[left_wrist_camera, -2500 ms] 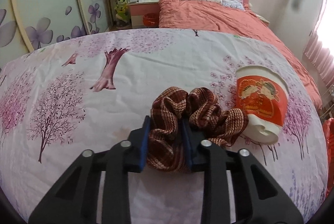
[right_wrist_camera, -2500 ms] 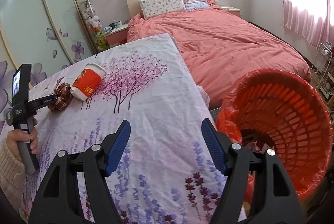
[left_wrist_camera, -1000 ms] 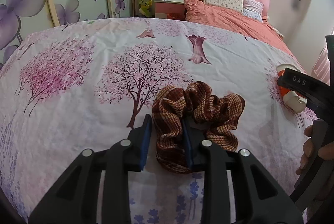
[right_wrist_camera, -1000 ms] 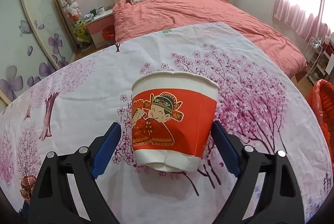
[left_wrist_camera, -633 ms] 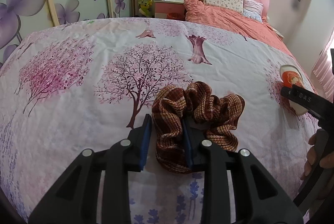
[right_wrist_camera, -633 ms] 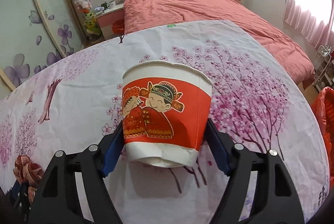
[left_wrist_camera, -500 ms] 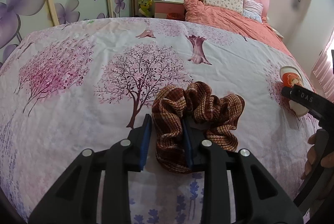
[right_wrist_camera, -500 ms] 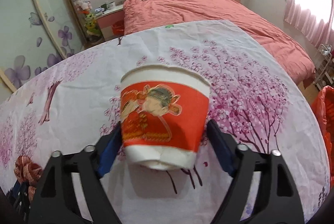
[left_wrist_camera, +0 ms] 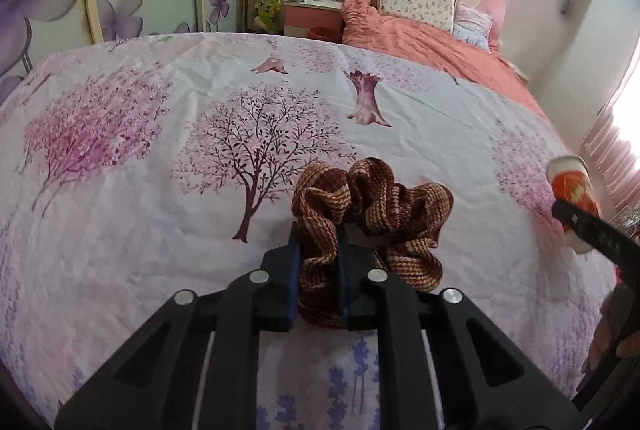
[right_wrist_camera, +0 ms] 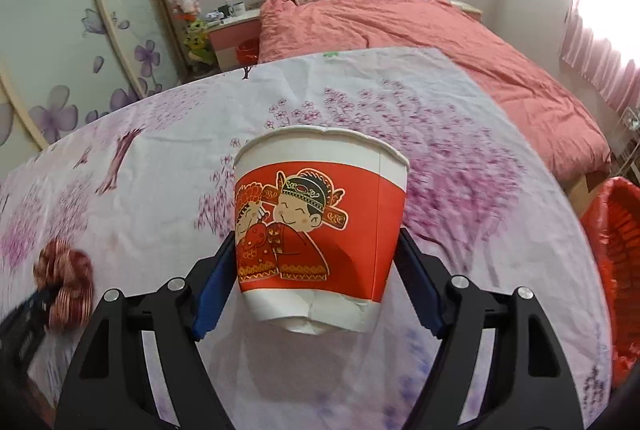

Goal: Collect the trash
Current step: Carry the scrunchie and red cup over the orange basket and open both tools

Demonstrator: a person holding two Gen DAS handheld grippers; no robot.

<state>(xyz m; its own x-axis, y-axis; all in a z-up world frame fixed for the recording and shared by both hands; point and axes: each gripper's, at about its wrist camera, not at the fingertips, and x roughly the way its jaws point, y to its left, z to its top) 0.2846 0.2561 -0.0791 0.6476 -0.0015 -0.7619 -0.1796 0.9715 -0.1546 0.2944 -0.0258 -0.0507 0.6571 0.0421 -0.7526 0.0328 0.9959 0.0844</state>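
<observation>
2 cartoon figures, red paper cup [right_wrist_camera: 320, 230]

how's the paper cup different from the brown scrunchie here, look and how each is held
The paper cup is stiff, red and white with a cartoon couple; the scrunchie is soft, ruffled brown plaid fabric. The cup sits wide between the closing jaws of the right gripper, clear of the cloth; the scrunchie is pinched narrow as the left gripper closes, its loose end resting on the flowered cloth. Each is between one gripper's blue pads.
</observation>
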